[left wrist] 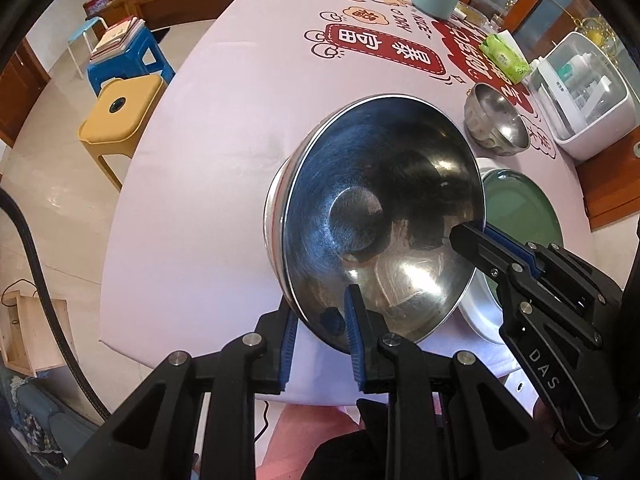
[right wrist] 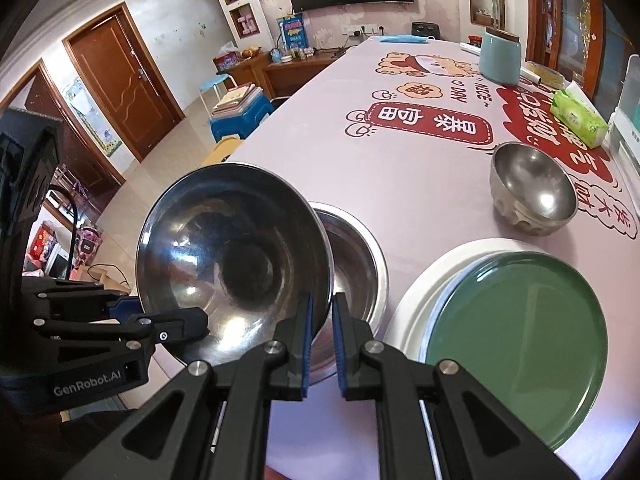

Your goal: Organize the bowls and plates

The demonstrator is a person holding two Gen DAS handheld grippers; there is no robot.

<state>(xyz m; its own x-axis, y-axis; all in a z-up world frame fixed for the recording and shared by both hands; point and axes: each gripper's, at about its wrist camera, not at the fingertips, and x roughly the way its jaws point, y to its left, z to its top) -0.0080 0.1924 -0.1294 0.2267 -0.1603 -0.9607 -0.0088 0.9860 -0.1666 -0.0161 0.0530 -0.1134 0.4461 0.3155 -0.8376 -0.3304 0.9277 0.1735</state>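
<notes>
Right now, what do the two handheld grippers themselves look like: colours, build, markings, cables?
Both are angular black plastic with silver bolt heads and ribbed blue pads. The right gripper carries white "DAS" lettering; the left gripper reads "GenRobot.AI". A black cable runs beside the left one.

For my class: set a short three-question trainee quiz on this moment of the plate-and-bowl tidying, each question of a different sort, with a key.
1. True or false: both grippers grip the rim of the same steel bowl.
2. Multiple choice: the green plate lies on (A) a white plate, (B) the bare tablecloth, (C) a stool.
3. Fill in: directly behind the tilted bowl sits another ____ on the table.

Key: 1 true: left gripper and right gripper both clamp it. 2 A. 3 steel bowl.
</notes>
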